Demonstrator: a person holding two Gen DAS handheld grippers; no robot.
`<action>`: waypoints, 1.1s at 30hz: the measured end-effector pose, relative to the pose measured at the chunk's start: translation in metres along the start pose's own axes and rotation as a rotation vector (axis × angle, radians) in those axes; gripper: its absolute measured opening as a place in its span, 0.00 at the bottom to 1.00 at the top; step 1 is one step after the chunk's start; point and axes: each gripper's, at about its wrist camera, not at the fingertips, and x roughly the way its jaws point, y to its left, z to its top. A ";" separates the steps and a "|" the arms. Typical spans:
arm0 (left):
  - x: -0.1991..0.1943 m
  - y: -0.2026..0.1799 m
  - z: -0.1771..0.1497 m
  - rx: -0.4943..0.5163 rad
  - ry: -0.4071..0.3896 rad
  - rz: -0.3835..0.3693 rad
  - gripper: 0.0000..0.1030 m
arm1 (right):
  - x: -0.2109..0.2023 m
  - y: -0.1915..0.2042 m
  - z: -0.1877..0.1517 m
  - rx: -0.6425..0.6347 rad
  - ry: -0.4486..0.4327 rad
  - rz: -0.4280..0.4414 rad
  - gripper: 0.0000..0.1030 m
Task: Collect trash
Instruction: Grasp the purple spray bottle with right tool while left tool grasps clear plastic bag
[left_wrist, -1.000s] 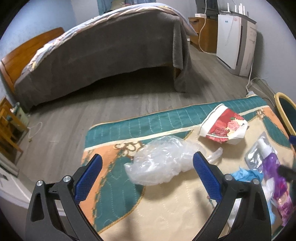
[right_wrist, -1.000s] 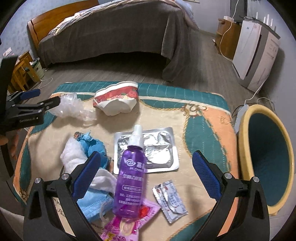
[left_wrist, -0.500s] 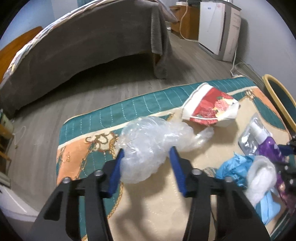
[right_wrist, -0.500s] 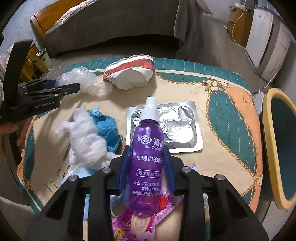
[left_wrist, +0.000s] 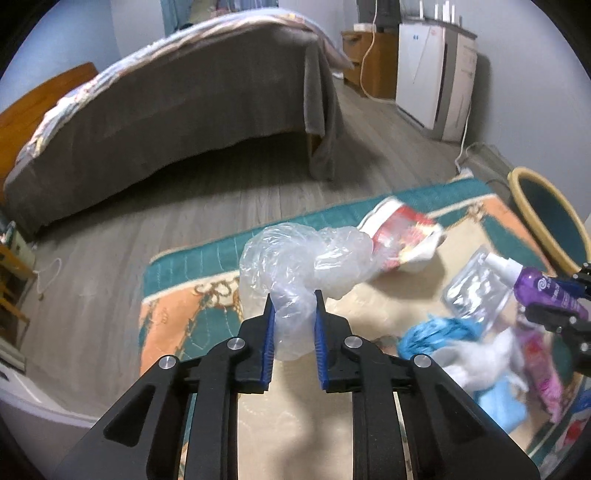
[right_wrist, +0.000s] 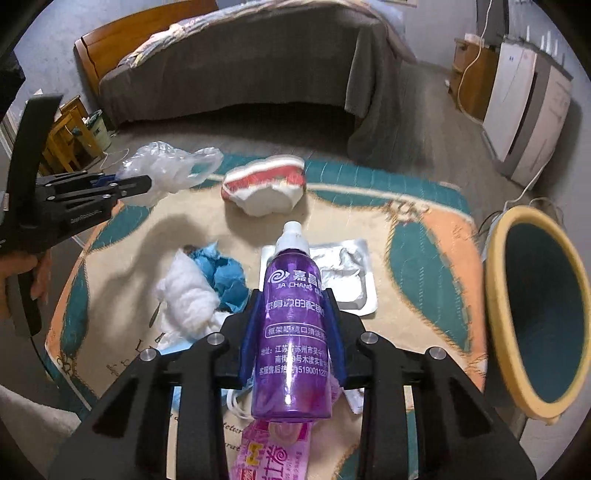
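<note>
A crumpled clear plastic bag (left_wrist: 303, 254) hangs lifted a little above the patterned rug (left_wrist: 177, 317). My left gripper (left_wrist: 293, 302) has its blue pads pressed on the bag's lower part, and its jaws are still closing. In the right wrist view the bag (right_wrist: 166, 170) and left gripper (right_wrist: 144, 182) appear at the left. My right gripper (right_wrist: 293, 295) grips a purple spray bottle (right_wrist: 293, 332) with a white cap, raised off the rug and pointing away. Its jaws are also still closing on the bottle.
On the rug lie a crushed red-and-white paper cup (right_wrist: 266, 184), a foil blister pack (right_wrist: 347, 273), blue tissue (right_wrist: 221, 273), white cotton (right_wrist: 184, 295) and a pink wrapper (right_wrist: 269, 450). A yellow-rimmed teal bin (right_wrist: 495, 280) stands at the right. A bed (left_wrist: 184, 110) lies beyond.
Both grippers went from wide open to closed, the left on the plastic bag and the right on the purple bottle. Both things have since been lifted slightly off the rug.
</note>
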 end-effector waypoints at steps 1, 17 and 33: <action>-0.008 -0.001 0.002 -0.010 -0.015 -0.005 0.19 | -0.005 -0.001 0.001 -0.002 -0.007 -0.005 0.31; -0.076 -0.059 0.029 0.038 -0.144 -0.089 0.19 | -0.076 -0.016 0.013 0.025 -0.149 -0.085 0.31; -0.085 -0.133 0.048 0.143 -0.169 -0.186 0.19 | -0.104 -0.070 0.005 0.101 -0.218 -0.146 0.31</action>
